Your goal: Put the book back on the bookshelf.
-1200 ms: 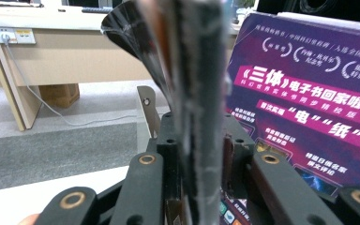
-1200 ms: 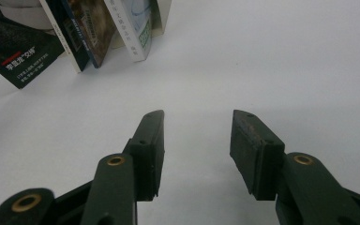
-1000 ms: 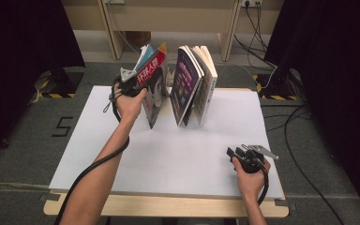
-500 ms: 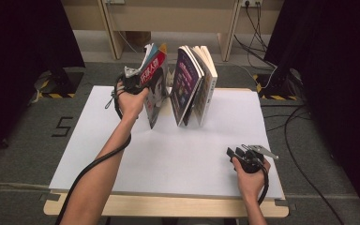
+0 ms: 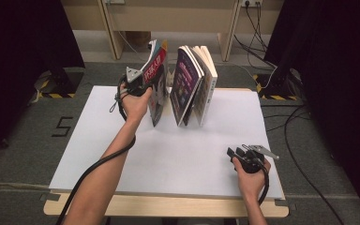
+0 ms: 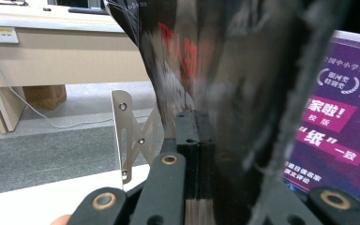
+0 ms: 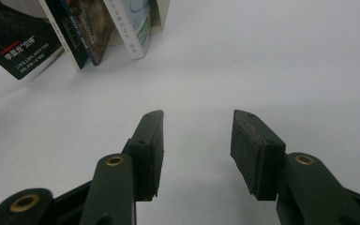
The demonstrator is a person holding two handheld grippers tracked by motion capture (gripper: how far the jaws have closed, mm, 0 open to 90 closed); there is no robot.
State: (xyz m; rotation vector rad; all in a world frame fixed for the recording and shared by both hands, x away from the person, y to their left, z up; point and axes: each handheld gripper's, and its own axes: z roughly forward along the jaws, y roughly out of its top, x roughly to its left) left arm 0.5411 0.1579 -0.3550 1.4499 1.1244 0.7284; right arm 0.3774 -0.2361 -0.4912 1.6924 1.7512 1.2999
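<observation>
- High view: the left gripper (image 5: 143, 83) is sitting up at about 11 o'clock on the white table (image 5: 122, 154), and its jaws are clamping the upper edge of a dark magazine (image 5: 157, 91) with red lettering. The magazine is standing on its bottom edge and leaning over toward 1 o'clock, with the left hand (image 5: 133, 104) gripping the tool just below it.
- Same view: just to the 3 o'clock side of the magazine, a small bunch of books (image 5: 194, 84) is standing on the table, fanned open at the top. The purple-covered one (image 5: 183, 86) is facing the magazine, with a narrow gap between the two.
- Same view: the right gripper (image 5: 243, 154) is resting down at about 5 o'clock near the table's front edge, well apart from the books, with the right hand (image 5: 252, 176) holding it from behind. A black cable (image 5: 89, 171) is trailing along the left forearm.
- Left gripper view: the jaws have just been closing and are now pinching the magazine's (image 6: 206, 70) glossy cover, which is rising up blurry from between them. The purple cover (image 6: 330, 122) is showing off at 3 o'clock, and a bare metal bracket (image 6: 124, 136) is standing at 9 o'clock.
- Right gripper view: the right gripper (image 7: 196, 140) is pointing across bare white table (image 7: 286, 61), its jaws standing wide with nothing between them. The book spines (image 7: 86, 30) are sitting far off at 11 o'clock.
</observation>
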